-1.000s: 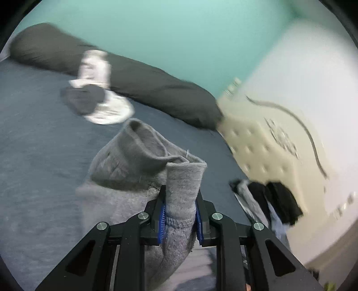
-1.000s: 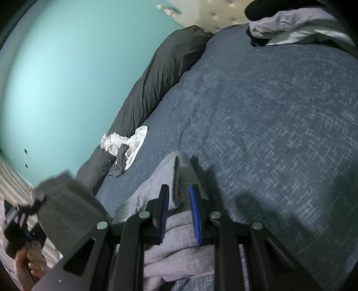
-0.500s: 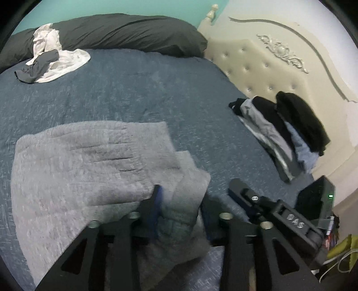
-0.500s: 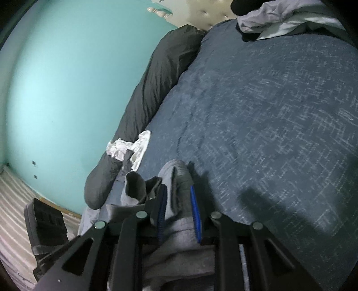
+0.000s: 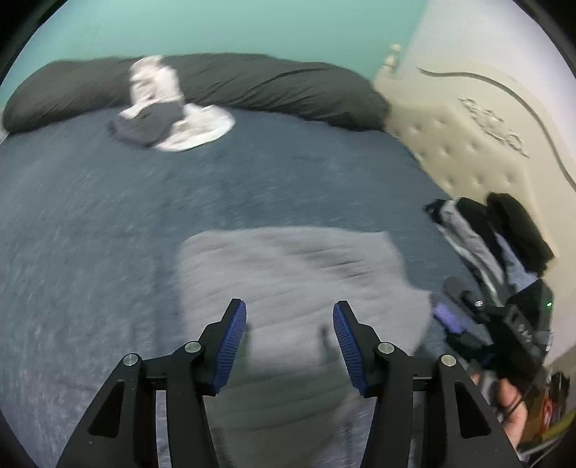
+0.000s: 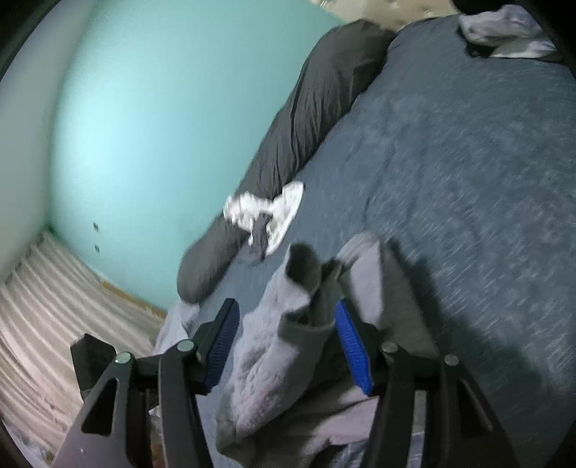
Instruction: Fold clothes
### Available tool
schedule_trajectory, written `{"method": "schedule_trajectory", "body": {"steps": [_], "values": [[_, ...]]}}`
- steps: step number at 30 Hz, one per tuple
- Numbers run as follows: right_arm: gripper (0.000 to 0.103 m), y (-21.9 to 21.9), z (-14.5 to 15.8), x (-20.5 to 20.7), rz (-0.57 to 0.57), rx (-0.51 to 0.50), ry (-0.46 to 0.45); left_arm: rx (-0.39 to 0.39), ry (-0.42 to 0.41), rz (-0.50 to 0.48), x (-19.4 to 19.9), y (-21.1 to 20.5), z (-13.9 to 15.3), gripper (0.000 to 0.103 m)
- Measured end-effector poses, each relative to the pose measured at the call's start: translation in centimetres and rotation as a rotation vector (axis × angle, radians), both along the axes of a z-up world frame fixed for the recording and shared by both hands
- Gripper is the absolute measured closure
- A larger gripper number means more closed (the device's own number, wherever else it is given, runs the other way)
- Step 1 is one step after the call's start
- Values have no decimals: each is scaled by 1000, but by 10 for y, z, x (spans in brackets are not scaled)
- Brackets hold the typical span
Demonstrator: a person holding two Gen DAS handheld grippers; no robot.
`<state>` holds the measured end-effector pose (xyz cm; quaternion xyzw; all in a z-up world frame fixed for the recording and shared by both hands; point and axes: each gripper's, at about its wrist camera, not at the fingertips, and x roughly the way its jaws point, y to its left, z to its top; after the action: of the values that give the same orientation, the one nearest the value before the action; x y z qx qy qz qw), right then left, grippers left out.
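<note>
Left tongs (image 5: 289,338) just spread apart, empty, above the grey garment (image 5: 288,273) on the bed (image 5: 108,216). Right tongs (image 6: 286,345) just spread too, garment fold loose between.

Blue bedspread (image 5: 108,223) open left; clothes pile (image 5: 493,237) and right claw (image 5: 464,309) crowd right.

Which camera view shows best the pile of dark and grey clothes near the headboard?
The left wrist view: the pile of clothes lies at the right, nearly whole, against the cream headboard, though blurred. The right wrist view shows only a grey and white part of it, cut off at the top edge.
</note>
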<state>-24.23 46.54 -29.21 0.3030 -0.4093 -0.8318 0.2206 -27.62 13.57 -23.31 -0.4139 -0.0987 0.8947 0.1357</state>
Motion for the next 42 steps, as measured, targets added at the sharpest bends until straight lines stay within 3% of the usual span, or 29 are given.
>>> {"method": "schedule_trajectory", "body": {"steps": [6,8,11,16,20,28,36,42], "values": [[45,-26,-21,-14,44,52,-109,-28,-36,16,6,-14,-29,48],[65,-30,-25,-17,53,72,-115,-32,-46,14,7,-14,-35,45],[83,-30,-28,-19,48,68,-97,-29,-56,12,8,-14,-42,41],[89,-27,1,-5,7,129,61,-33,-50,-2,11,-9,-42,36],[90,-14,13,10,-59,165,132,-36,-48,-16,9,-2,-40,33],[90,8,-51,-4,-123,120,-140,-97,-96,-34,4,11,-56,32],[85,22,-50,5,-160,88,-171,-85,-108,-8,8,8,-65,24],[80,31,-28,10,-236,99,-101,-79,-88,23,16,0,-64,20]]}}
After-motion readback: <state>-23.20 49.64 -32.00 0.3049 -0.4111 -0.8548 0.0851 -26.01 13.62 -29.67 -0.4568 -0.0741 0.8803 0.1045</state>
